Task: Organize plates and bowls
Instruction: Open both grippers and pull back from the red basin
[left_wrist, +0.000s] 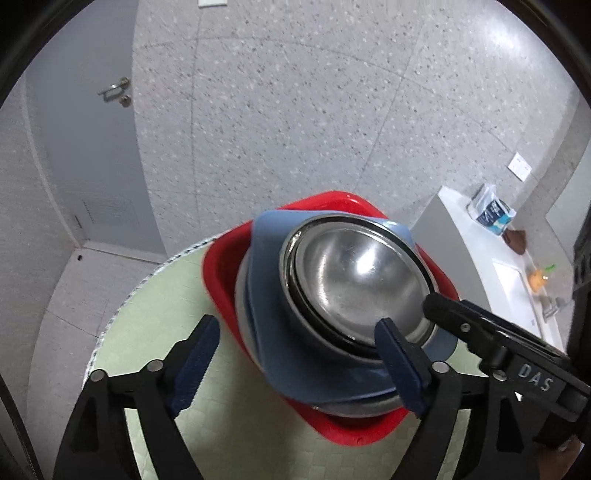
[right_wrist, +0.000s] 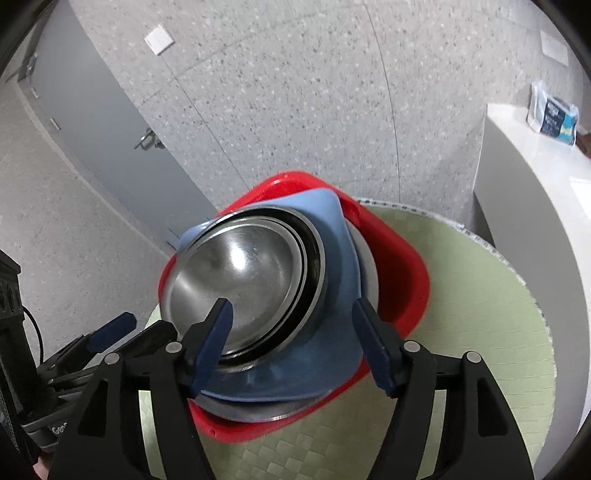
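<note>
Right wrist view: the right gripper (right_wrist: 291, 347) is hanging wide open, gripping nothing, with the steel bowls (right_wrist: 243, 277) just ahead, nested on a blue plate (right_wrist: 332, 236) in a red basin (right_wrist: 399, 273). They're looking stiff, slick and light, so pinching the rim seems best. The left gripper (left_wrist: 299, 358) is gaping too.

Left gripper (left_wrist: 295, 354): jaws standing wide apart, pointing steeply down, pads not pressing on anything afaict.
Left fingers (left_wrist: 195, 365): blue pads, black arms, spread in a V.
Right gripper (right_wrist: 291, 343): also gaping, tilted down, nothing clamped btw.
Right fingers (right_wrist: 373, 350): same blue pads, splayed out.
Both: sitting close side by side, each one poking into the other's cam view.
</note>
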